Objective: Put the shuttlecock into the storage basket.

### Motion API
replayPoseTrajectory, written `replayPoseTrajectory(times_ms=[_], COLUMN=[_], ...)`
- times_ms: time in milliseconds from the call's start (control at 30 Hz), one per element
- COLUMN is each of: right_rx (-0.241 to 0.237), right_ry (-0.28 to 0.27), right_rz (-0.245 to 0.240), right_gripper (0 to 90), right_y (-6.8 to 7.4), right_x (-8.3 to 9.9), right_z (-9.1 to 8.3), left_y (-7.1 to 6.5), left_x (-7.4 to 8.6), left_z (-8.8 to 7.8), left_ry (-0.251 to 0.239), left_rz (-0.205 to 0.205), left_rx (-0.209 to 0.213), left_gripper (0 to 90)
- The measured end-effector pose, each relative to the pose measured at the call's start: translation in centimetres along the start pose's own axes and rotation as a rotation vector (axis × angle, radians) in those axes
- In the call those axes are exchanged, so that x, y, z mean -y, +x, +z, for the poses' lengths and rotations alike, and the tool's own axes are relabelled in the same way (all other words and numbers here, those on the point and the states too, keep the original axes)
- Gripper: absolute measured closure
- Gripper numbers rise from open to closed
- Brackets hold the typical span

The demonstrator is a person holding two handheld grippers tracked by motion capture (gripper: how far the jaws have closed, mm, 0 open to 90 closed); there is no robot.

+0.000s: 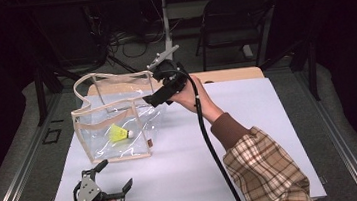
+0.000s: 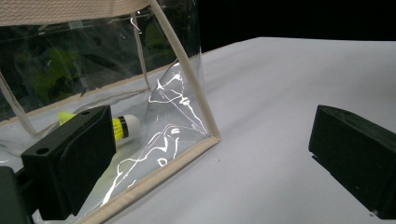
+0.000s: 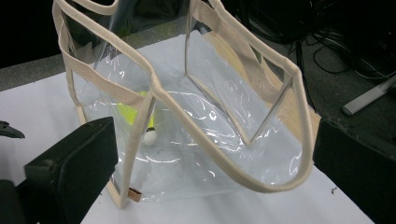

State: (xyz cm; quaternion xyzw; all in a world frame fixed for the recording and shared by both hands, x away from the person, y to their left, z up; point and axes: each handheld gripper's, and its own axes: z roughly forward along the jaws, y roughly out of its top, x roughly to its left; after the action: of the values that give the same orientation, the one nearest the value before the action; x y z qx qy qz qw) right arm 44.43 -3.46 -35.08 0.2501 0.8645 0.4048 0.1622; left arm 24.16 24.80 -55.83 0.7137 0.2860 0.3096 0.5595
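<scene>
Nearest to me, at the table's front edge, my left tongs [image 1: 117,180] lie low on the white table [image 1: 251,138] with the jaws spread wide and nothing between them. In the left gripper view one jaw sits just beside the near bottom corner of the clear bag [image 2: 187,93]; I cannot tell whether it touches the plastic.

Farther out, my right tongs [image 1: 153,99] sit at the bag's [image 1: 113,122] right upper rim, held in a hand with a plaid sleeve [image 1: 264,167]. Their jaws stand fully released, empty. In the right gripper view the beige rim [image 3: 261,182] loops between the two jaws without either pressing on it.

Inside the bag lies the yellow shuttlecock [image 1: 121,133], on the bag's floor, its white cork pointing right in the high view.

Looking down into the bag's open mouth, the right gripper view shows the shuttlecock [image 3: 140,121] partly behind a beige strap, and a small brown tag [image 3: 134,194] at the bag's lower corner; any writing on it is too small to read. From the left gripper view I see the shuttlecock's [image 2: 122,128] dark band and cork through the side wall.
</scene>
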Motion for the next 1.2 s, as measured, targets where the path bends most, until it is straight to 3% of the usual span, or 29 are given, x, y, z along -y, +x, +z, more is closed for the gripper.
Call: replayPoseTrajectory(times_ms=[700,967,1200], right_rx=[0.047,0.071,0.098], right_ry=[-0.042,-0.036,-0.062], right_rz=[0.008,0.001,0.008], right_gripper=[0.0,0.0,0.0], right_y=[-0.6,-0.3,0.3], right_x=[5.4,7.8,10.1], right_z=[-4.3,-5.3,-6.4], left_y=[-0.1,-0.1,-0.2], left_x=[0.0,0.0,-0.1], left_z=[0.0,0.0,0.0], left_ry=[0.0,0.001,0.0], left_rz=[0.003,0.005,0.009], left_rx=[0.003,0.01,0.009], left_gripper=[0.7,0.7,0.7])
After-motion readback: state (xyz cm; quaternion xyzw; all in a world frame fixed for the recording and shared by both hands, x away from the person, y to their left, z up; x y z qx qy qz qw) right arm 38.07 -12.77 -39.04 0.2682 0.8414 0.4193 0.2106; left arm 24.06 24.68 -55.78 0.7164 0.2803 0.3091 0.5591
